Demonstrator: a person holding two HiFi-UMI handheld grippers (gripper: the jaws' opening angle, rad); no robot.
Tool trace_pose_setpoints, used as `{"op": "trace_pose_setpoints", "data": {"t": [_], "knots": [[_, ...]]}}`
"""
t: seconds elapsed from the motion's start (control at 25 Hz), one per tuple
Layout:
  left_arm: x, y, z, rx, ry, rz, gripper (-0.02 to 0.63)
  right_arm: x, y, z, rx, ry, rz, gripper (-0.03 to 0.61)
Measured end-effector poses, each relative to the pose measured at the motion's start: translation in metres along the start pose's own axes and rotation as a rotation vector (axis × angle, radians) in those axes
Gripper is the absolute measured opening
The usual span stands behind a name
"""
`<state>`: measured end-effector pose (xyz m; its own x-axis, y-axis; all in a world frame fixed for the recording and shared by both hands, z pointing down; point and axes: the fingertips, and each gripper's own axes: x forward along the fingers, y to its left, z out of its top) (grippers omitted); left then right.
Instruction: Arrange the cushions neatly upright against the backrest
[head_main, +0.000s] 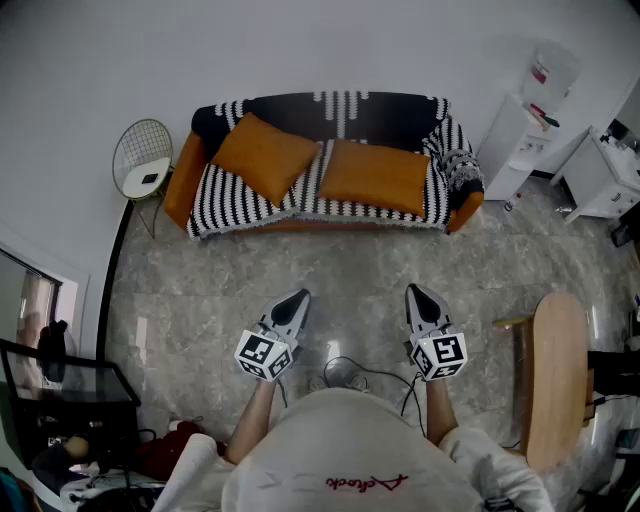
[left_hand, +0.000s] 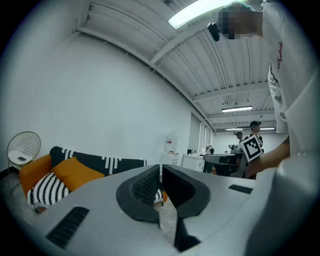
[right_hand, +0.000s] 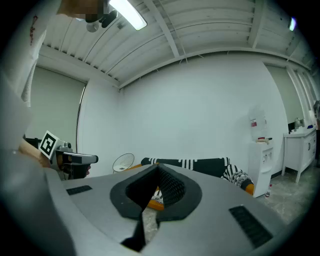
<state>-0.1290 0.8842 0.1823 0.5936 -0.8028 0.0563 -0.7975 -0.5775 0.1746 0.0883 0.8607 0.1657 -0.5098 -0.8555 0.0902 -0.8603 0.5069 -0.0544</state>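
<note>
Cushions (head_main: 262, 155) sit on the sofa (head_main: 215, 205); open floor (head_main: 350, 262) fronts both closed, empty hand-held grippers (head_main: 297, 298) (head_main: 416, 292).

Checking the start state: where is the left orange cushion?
Head view: the left cushion lies askew at the left end of the sofa, beside the right cushion.

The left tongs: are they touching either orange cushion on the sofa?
Apart. The head view shows the left tongs over the floor, well short of the sofa, where the tilted orange cushion and the flatter orange cushion lie.
</note>
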Motion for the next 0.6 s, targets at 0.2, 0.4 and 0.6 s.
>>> {"op": "trace_pose_setpoints", "data": {"t": [0.2,0.4,0.6], "knots": [[0.01,0.002,0.004,0.004,0.003,-0.003,0.042,0.004,-0.006,0.001,-0.001,0.006,0.004,0.028],[0.015,-0.007,0.002,0.012,0.008,-0.002,0.042,-0.001,-0.014,-0.003,-0.002,0.009,0.013,0.028],[0.028,-0.019,-0.001,0.027,0.024,-0.004,0.042,-0.004,-0.025,-0.001,0.015,-0.007,0.036,0.028]]}}
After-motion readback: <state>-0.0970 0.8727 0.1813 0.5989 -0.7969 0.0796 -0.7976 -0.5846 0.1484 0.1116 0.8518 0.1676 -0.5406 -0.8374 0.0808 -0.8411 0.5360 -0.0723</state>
